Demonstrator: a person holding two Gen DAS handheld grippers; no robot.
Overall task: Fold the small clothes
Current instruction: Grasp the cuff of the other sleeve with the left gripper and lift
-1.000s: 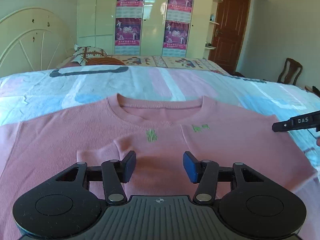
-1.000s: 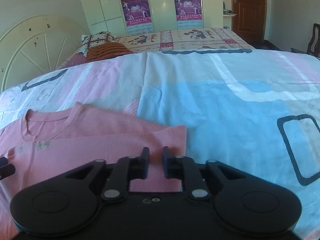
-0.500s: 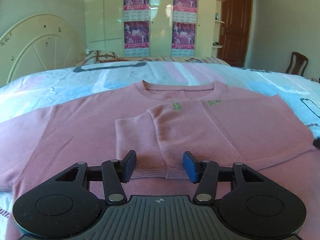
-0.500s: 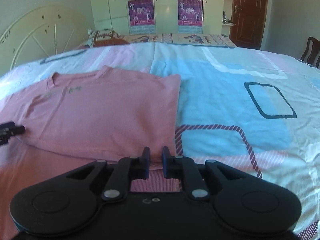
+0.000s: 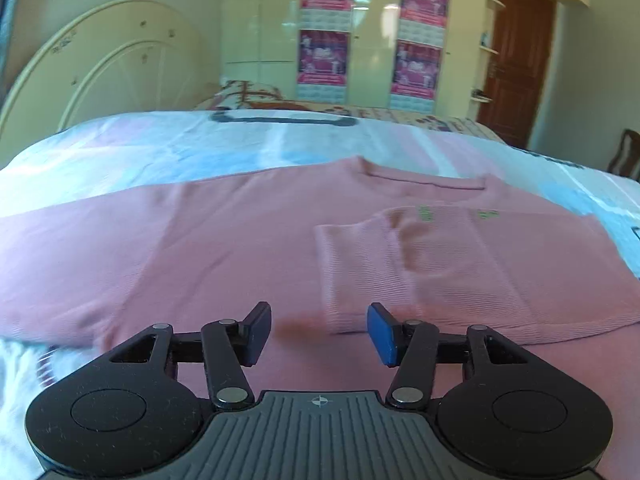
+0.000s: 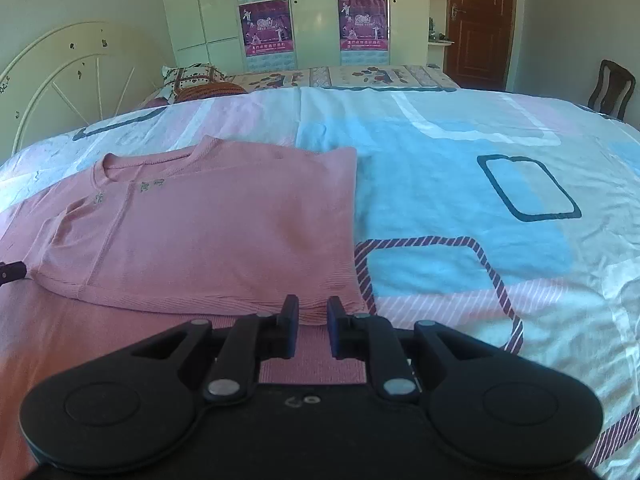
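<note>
Left wrist view: pink ribbed-knit long-sleeved sweater (image 5: 240,240) spread flat on the pastel patchwork-print bedsheet (image 5: 168,148), neckline away from the camera. One sleeve with ribbed cuff (image 5: 360,272) already folded across the chest, below the small green embroidery. Other sleeve stretched out toward the left edge of frame, still unfolded. Left gripper (image 5: 318,330) poised low over the lower body of the sweater, blue pads spread, jaws opening, nothing pinched; only flat fabric beneath the gap. Probable next step: fold of the outstretched sleeve. For a clean fold, pinch near the cuff through one layer only, lift just clear of the body, carry inward parallel to the hem, lay down without dragging.

Right wrist view: right gripper (image 6: 313,326) at the sweater's lower right corner, beside the straight folded side edge. Jaws narrow but parted and opening; ribbed hem visible in the gap, pads apparently not pressing it. Advisable to keep the folded edge straight and flatten any ridge before release.

Hidden or unclear: hem nearest both cameras covered by the gripper bodies; far end of the unfolded sleeve cut off; left view motion-blurred; embroidery illegible; contact between pads and fabric not determinable in the right view. Dark tip at the far left edge probably the left gripper.
</note>
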